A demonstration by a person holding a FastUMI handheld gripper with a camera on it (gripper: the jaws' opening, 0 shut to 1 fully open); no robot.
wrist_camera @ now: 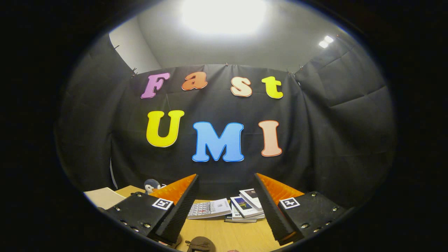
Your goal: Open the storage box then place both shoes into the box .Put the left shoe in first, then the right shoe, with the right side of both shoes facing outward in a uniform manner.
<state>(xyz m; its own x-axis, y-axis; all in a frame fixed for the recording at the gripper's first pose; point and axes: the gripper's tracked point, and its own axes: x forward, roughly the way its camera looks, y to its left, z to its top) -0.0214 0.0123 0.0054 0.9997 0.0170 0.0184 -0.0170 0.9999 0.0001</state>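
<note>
My gripper (225, 182) is held high and points at the booth's back wall, its two fingers spread wide with nothing between them. Low between the fingers, at the near end of the wooden table (227, 234), a small part of a dark brown shoe (199, 243) peeks into sight, most of it hidden. I cannot make out a storage box.
Several books and booklets (229, 208) lie on the table beyond the fingers. A small grey plush toy (151, 185) sits behind the left finger. A pale flat object (103, 197) lies to the left of the table.
</note>
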